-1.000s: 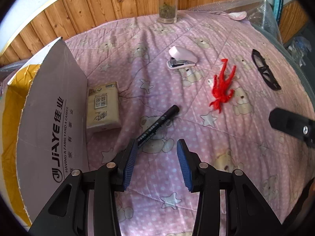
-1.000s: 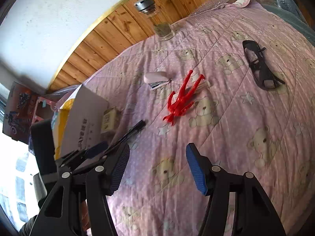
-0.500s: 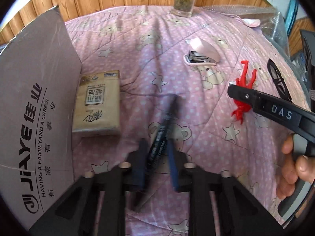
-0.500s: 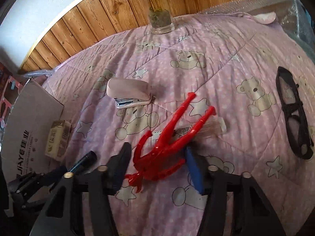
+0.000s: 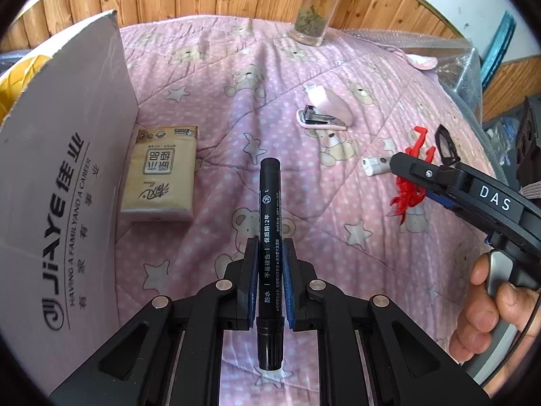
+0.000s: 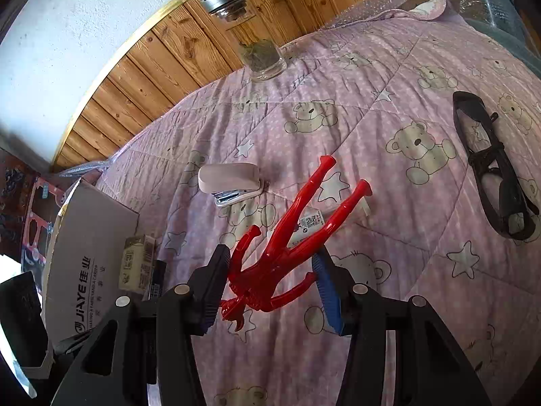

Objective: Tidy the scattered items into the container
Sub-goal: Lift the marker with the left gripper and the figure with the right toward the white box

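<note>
Pink quilted bedding (image 5: 209, 77) with bears and stars lies soft under everything, so expect things to sink a little when you press down on them. Your left gripper (image 5: 269, 272) is pinching the black marker (image 5: 269, 223) around its middle, barrel running straight along the fingers; it looks light, stiff and smooth, and a mid-barrel hold should keep it from pivoting. The cardboard box (image 5: 67, 155) stands just to the left, flap up, with a tissue pack (image 5: 162, 172) lying beside it.

Your right gripper (image 6: 267, 287) is spread around the red figure (image 6: 290, 243), pads on either side of its torso but not clearly pressing. That toy is glossy hard plastic with thin splayed limbs (probably slippery and a bit springy), so take it across the torso, not by an arm or leg. A small white tube (image 6: 312, 221) lies under its legs.

Well apart wait a pink stapler (image 6: 230, 181), smooth and rounded, and black glasses (image 6: 493, 165), thin-framed and likely fragile; grip those at the bridge. A glass jar (image 6: 260, 54) stands by the wood-panelled wall.
</note>
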The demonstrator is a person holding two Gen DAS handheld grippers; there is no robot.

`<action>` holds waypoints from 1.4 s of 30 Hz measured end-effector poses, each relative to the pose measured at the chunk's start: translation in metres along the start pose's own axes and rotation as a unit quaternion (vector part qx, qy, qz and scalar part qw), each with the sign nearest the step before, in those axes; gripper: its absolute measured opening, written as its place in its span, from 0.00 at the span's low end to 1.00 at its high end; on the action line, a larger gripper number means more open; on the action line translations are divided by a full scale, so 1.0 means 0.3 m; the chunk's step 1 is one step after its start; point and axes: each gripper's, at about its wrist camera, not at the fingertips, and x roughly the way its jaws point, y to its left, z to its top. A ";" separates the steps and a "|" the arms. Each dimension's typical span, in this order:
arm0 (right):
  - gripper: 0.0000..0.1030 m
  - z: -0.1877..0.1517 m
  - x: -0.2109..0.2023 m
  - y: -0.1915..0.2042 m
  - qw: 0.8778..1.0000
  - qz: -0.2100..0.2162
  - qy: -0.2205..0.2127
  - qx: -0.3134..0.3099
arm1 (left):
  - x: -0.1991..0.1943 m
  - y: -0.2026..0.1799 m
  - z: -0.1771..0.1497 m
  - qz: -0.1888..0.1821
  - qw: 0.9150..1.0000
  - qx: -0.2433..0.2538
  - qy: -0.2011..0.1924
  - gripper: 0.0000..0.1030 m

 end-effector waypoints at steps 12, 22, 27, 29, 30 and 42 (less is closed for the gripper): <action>0.50 -0.115 -0.102 0.019 1.000 0.016 0.005 0.008 | -0.139 -0.046 -0.087 -0.002 1.000 0.010 -0.007 0.13; 0.50 -0.220 -0.163 0.057 1.000 0.026 0.011 0.002 | -0.230 -0.053 -0.180 -0.002 1.000 0.016 -0.009 0.13; 0.50 -0.255 -0.196 0.061 1.000 0.027 0.009 0.004 | -0.265 -0.040 -0.230 -0.005 1.000 0.013 -0.008 0.13; 0.50 -0.279 -0.207 0.056 1.000 0.027 0.011 0.009 | -0.273 -0.032 -0.253 -0.005 1.000 0.012 -0.005 0.13; 0.50 -0.291 -0.210 0.054 0.999 0.028 0.013 0.011 | -0.275 -0.027 -0.264 -0.006 1.000 0.010 -0.002 0.13; 0.50 -0.412 -0.267 0.071 0.999 0.031 0.021 0.016 | -0.331 -0.022 -0.356 -0.010 1.000 0.014 -0.005 0.13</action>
